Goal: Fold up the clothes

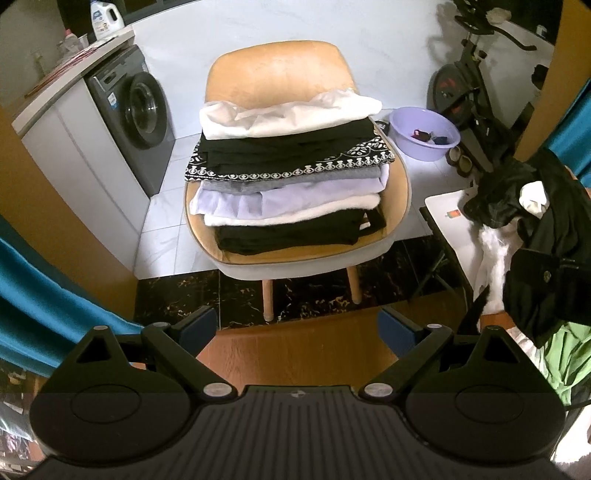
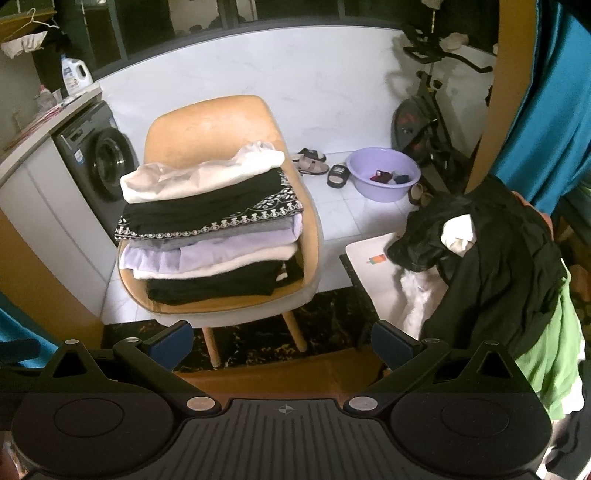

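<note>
A stack of folded clothes point(image 1: 288, 184), black, white, lilac and grey, rests on a tan chair point(image 1: 280, 70); the stack also shows in the right wrist view point(image 2: 210, 229) on the same chair point(image 2: 210, 122). A heap of unfolded clothes point(image 1: 535, 236), black, white and green, lies at the right, partly on a small white table point(image 1: 447, 210); it also shows in the right wrist view point(image 2: 495, 258). My left gripper point(image 1: 297, 328) is open and empty, in front of the chair. My right gripper point(image 2: 282, 341) is open and empty, between chair and heap.
A washing machine point(image 1: 136, 110) stands at the left under a counter with a detergent bottle point(image 1: 105, 16). A purple basin point(image 2: 382, 173) and sandals point(image 2: 314, 162) lie on the tiled floor. An exercise bike point(image 2: 428, 122) stands at the back right. Blue curtains point(image 1: 40, 295) hang at both sides.
</note>
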### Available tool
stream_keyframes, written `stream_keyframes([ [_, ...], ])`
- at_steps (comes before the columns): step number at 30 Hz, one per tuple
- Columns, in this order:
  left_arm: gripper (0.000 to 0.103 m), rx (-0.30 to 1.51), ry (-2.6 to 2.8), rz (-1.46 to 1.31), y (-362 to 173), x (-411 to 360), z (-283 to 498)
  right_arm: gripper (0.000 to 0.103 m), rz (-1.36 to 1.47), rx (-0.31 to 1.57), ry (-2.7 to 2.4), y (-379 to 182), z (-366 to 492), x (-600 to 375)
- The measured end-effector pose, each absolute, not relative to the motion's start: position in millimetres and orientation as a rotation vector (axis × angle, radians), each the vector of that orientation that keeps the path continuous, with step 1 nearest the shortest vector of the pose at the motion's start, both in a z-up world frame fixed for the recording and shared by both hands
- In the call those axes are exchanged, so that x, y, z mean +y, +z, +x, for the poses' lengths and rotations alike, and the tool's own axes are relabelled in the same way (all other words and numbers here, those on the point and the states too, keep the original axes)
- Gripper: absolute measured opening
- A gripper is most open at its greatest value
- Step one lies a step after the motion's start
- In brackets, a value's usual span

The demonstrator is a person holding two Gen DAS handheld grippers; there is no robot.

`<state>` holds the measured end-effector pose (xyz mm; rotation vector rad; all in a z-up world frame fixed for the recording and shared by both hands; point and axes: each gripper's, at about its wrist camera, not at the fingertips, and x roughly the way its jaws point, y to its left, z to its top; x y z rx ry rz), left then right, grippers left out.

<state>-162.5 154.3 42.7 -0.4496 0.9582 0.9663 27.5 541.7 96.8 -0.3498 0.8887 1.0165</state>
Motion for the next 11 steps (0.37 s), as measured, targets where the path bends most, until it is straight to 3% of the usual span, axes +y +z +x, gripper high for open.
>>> stream_keyframes([
  [11, 0.096, 0.948, 0.94, -0.436, 42.9, 160.1, -159.3, 0.102, -0.342, 0.903, 0.992, 93.3, 26.4, 542.9],
])
